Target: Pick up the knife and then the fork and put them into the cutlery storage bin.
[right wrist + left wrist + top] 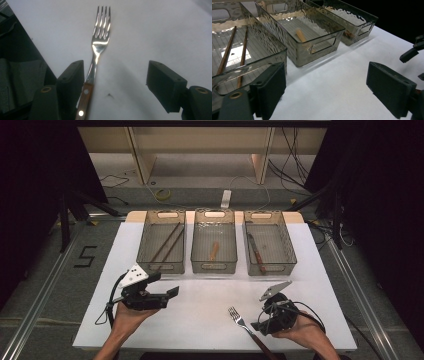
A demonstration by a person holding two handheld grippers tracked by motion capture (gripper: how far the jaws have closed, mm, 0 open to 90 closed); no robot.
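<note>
Steel tines and a riveted wooden handle make the fork (100,42) stiff, light and slippery, and it lies flat on the bench (155,30) between the spread pads of our right claw (115,85), close against the left pad. We judge the handle just below the neck the best hold, since wood grips better than polished metal.

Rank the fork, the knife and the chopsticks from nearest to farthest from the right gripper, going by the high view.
1. Fork: on the table just left of the right gripper, its handle running toward the jaws.
2. Knife: in the right-hand bin, straight beyond the gripper.
3. Chopsticks: in the left-hand bin, far across the table.
</note>
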